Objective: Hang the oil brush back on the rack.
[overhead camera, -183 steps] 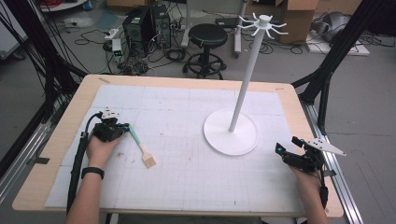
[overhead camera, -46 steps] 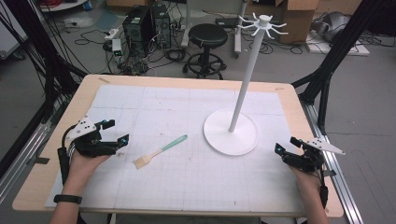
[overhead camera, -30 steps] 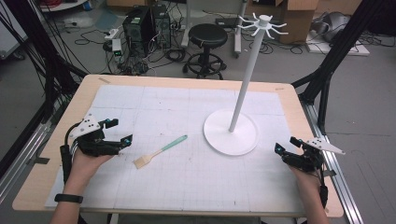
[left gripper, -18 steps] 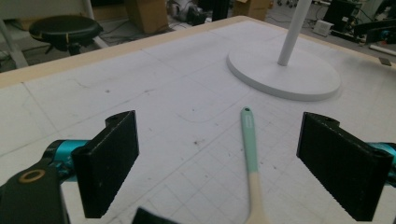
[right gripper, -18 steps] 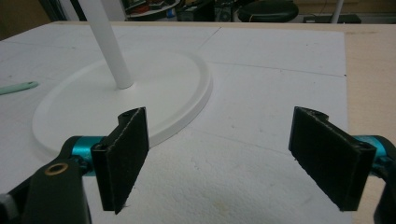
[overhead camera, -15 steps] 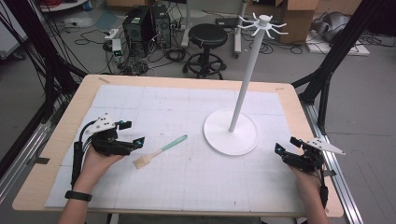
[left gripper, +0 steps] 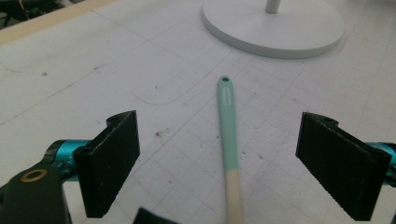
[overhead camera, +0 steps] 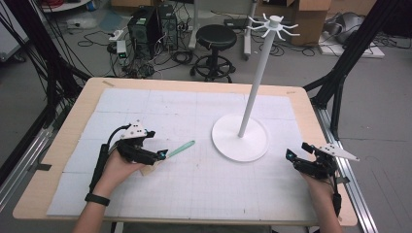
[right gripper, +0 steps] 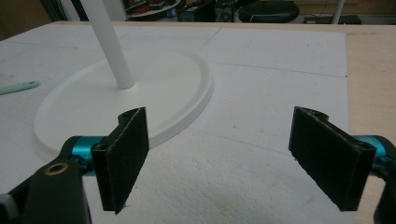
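From the high view, your left gripper (overhead camera: 163,155) sits low over the white gridded mat (overhead camera: 194,194) at the left of the table (overhead camera: 77,116), its tips right at the pale end of the spatula (overhead camera: 180,148), whose mint handle runs up and to the right toward the white stand (overhead camera: 252,97). Your right gripper (overhead camera: 290,156) rests near the right edge of the mat, well apart from the spatula and just beside the stand's round base.

In the left gripper view, your jaws stand wide apart with the spatula (left gripper: 229,144) lying flat on the mat between them, touching neither pad and gripped by nothing. Its hanging hole points away toward the stand's base (left gripper: 275,28).

In the right gripper view, your jaws are likewise spread wide and hold nothing; bare mat lies between them. The stand's base (right gripper: 140,98) is just ahead on the left, and the spatula's mint tip (right gripper: 18,87) shows at the far left
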The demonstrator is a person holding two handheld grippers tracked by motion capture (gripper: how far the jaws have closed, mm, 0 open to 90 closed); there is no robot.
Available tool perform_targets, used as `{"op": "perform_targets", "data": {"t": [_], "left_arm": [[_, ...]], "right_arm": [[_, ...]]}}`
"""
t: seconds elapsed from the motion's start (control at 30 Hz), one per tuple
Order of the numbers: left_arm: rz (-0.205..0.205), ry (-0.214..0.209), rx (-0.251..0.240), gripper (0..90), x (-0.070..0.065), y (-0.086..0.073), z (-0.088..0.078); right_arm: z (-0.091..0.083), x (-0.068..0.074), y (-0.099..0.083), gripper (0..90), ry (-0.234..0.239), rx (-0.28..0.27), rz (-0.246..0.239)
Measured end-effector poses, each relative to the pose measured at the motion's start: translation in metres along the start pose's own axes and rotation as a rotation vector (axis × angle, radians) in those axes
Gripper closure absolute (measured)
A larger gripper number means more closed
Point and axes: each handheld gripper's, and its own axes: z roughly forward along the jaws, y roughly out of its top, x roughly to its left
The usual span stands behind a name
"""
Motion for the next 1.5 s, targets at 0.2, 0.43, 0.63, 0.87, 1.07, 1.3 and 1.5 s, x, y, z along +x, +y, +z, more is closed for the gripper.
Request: {"op": "perform_targets", "data": {"t": [0.2,0.43,0.63,0.87,1.07,1.3,1.5], "left_arm": [[-0.013,-0.018,0.079,20.6,-0.002,-0.002,0.011],[0.019,-0.035,0.162,32.6,-0.007,0.000,0.023],[0.034,-0.036,0.216,48.2,-0.009,-0.001,0.027],[0.038,-0.024,0.274,58.5,-0.010,-0.004,0.032],[0.032,-0.015,0.301,64.0,-0.010,-0.005,0.034],[0.040,-0.006,0.312,72.8,-0.011,-0.004,0.035],[0.034,0.011,0.321,76.0,-0.014,-0.003,0.036]], "right_arm": [[0.000,0.000,0.000,19.5,0.000,0.003,-0.001],[0.000,0.000,0.000,19.6,-0.001,0.003,-0.007],[0.000,0.000,0.000,19.6,-0.001,0.003,-0.008],[0.001,0.000,0.000,19.6,0.000,0.004,-0.008],[0.000,0.000,0.000,19.6,-0.001,0.004,-0.010],[0.001,0.000,0.000,19.6,-0.001,0.006,-0.006],[0.001,0.001,0.000,19.6,0.000,0.007,-0.005]]}}
